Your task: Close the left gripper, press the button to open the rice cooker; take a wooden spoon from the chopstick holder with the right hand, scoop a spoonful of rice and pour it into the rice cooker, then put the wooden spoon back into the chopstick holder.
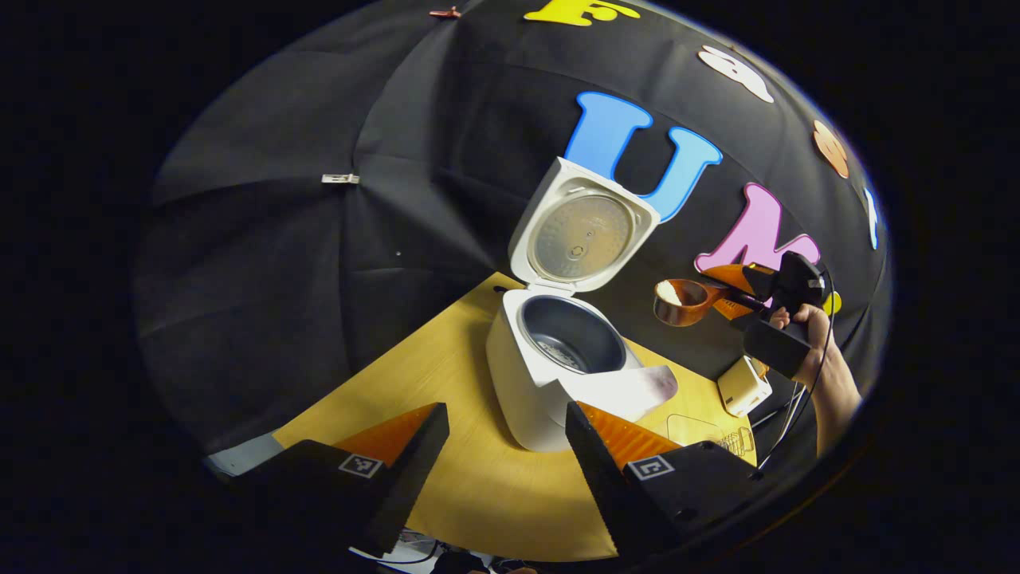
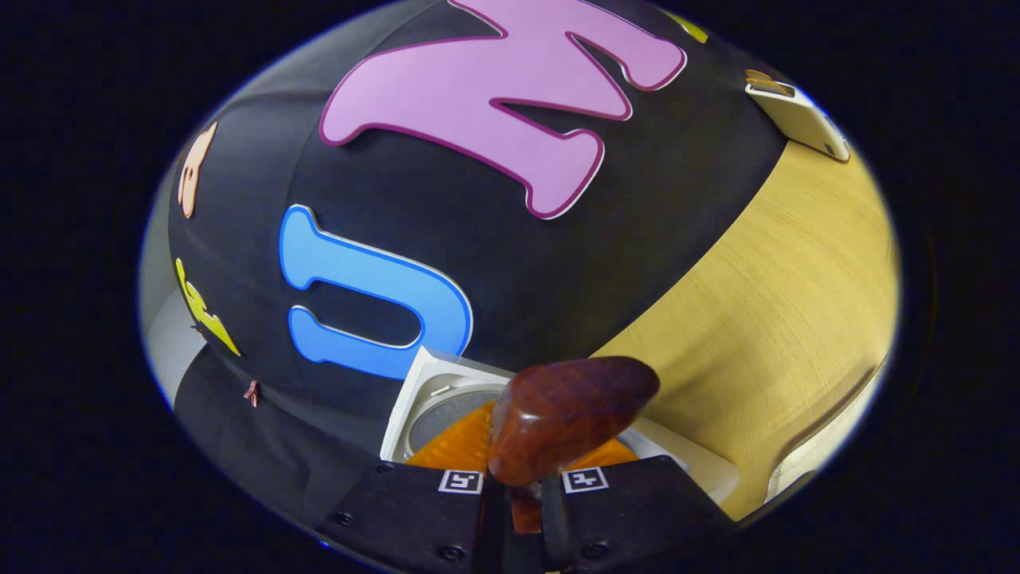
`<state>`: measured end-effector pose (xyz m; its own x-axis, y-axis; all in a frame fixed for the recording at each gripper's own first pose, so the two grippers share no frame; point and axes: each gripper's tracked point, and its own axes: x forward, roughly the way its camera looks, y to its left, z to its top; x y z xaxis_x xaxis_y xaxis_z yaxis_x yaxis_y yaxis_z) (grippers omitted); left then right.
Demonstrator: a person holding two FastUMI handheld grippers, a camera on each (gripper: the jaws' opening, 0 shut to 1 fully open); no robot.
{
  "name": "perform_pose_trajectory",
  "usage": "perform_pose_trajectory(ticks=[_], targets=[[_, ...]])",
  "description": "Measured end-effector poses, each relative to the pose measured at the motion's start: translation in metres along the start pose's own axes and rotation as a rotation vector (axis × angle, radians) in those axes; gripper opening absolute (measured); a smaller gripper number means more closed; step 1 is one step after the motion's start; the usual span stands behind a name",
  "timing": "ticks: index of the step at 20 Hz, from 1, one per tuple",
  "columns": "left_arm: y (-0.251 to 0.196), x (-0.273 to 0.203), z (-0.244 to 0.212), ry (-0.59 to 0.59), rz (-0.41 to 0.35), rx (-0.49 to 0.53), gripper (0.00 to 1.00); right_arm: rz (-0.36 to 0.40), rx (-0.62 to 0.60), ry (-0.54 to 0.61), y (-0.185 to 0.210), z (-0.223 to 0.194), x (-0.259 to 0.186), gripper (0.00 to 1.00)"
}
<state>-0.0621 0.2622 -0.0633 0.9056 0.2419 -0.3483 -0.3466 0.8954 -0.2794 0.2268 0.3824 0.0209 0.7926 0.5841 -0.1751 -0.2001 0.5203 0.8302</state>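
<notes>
The white rice cooker point(image 1: 526, 391) stands on the wooden table with its lid point(image 1: 582, 235) swung up and its dark inner pot point(image 1: 570, 335) exposed. My left gripper point(image 1: 506, 446) is open, hanging in front of the cooker and touching nothing. To the right of the cooker, a hand holds my right gripper point(image 1: 785, 295), which is shut on the handle of the wooden spoon point(image 1: 685, 301). The spoon's bowl hovers level with the lid's hinge, beside the pot, and something pale shows inside it. In the right gripper view the spoon point(image 2: 570, 414) juts up from the gripper point(image 2: 522, 470), with the cooker lid point(image 2: 446, 399) behind it.
A small white box point(image 1: 743, 385) point(image 2: 801, 119) sits on the table point(image 1: 478, 486) to the right of the cooker, and a clear holder point(image 1: 717, 434) stands near the front right edge. Cables hang past the table's right side. Black cloth walls close in behind.
</notes>
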Motion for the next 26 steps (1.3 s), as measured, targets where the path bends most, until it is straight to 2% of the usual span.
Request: perform_pose_trajectory(ticks=[1,2,3,5,10,11,12,21,24,26], targets=[[0.008,-0.002,0.003,-0.006,0.015,-0.004,0.91,-0.007,-0.012,0.006,-0.002,-0.006,0.008,0.21],[0.013,-0.003,0.005,-0.011,0.028,-0.007,0.91,-0.01,-0.021,0.013,-0.003,-0.011,0.016,0.21],[0.019,-0.005,0.007,-0.016,0.04,-0.01,0.95,-0.01,-0.035,0.017,-0.004,-0.016,0.021,0.21],[0.028,-0.007,0.006,-0.017,0.061,-0.015,0.95,-0.015,-0.104,0.017,-0.005,-0.026,0.03,0.21],[0.041,-0.006,-0.002,-0.01,0.083,-0.023,0.95,-0.001,-0.354,0.036,-0.002,-0.06,0.049,0.21],[0.041,-0.006,-0.002,-0.011,0.082,-0.022,0.91,-0.001,-0.399,0.041,-0.002,-0.066,0.052,0.21],[0.042,-0.006,-0.002,-0.013,0.082,-0.018,0.95,0.002,-0.448,0.041,-0.003,-0.072,0.056,0.21],[0.055,-0.007,-0.01,-0.023,0.105,-0.027,0.95,0.072,-0.904,-0.014,0.016,-0.096,0.072,0.21],[0.062,-0.005,-0.021,-0.016,0.123,-0.03,0.95,0.118,-1.093,-0.042,0.03,-0.104,0.068,0.21],[0.064,-0.003,-0.029,-0.012,0.124,-0.036,0.95,0.154,-1.173,-0.05,0.039,-0.114,0.067,0.21]])
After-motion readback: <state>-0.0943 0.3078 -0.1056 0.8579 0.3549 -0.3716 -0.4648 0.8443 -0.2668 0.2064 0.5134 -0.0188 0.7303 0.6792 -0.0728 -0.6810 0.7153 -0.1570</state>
